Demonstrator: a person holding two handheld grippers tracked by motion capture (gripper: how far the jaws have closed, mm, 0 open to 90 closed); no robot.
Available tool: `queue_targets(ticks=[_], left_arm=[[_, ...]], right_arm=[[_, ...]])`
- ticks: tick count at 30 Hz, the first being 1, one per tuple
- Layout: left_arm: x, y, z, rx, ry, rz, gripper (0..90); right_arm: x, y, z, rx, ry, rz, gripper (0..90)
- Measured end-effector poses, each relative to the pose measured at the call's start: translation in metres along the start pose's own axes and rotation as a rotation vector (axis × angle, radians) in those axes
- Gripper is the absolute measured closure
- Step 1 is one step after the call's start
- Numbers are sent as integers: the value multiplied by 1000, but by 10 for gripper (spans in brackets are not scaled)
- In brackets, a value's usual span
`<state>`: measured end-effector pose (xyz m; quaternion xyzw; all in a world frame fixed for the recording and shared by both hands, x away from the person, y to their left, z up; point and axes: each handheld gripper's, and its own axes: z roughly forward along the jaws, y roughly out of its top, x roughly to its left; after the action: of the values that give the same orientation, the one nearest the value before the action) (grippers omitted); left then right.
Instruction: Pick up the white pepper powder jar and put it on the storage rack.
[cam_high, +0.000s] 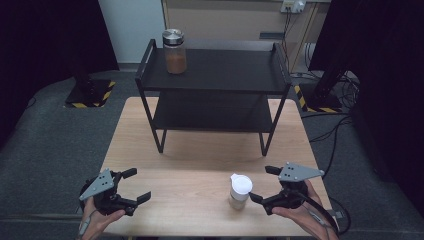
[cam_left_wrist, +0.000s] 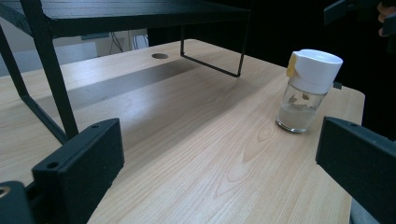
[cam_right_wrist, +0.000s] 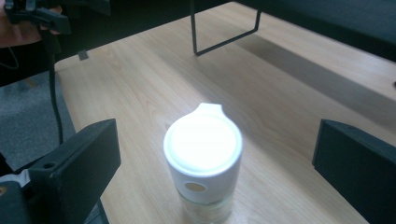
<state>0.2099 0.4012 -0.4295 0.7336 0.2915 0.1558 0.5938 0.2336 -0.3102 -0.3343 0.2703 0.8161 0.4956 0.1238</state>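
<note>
A small glass jar (cam_high: 240, 191) with a white flip lid stands upright near the table's front right; a pale powder fills its bottom. My right gripper (cam_high: 260, 184) is open just to its right, jaws facing it, apart from it. In the right gripper view the jar (cam_right_wrist: 203, 161) stands close, between the two spread jaws. At the front left my left gripper (cam_high: 139, 184) is open with nothing in it. From the left gripper view the jar (cam_left_wrist: 308, 91) is farther off across the table. A taller jar (cam_high: 175, 51) of brown powder with a silver lid stands on the shelf's top left.
A black two-tier metal shelf (cam_high: 215, 67) stands at the back of the wooden table (cam_high: 200, 155), its legs (cam_left_wrist: 51, 74) near the left gripper's side. Grey carpet surrounds the table, with cables at the right.
</note>
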Motion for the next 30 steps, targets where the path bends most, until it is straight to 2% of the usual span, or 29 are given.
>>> queue_targets(ticks=[8,13,18,30], left_arm=[[0,0,0,0,-3,-2,0],[0,0,0,-1,-4,-1,0],[0,0,0,1,-8,2,0],[-1,0,0,1,-6,1,0]], right_arm=[[3,-5,23,29,12,1,21],[4,-11,34,44,4,11,30],[8,-17,44,53,-17,3,62],[12,-24,60,58,-27,-21,148]])
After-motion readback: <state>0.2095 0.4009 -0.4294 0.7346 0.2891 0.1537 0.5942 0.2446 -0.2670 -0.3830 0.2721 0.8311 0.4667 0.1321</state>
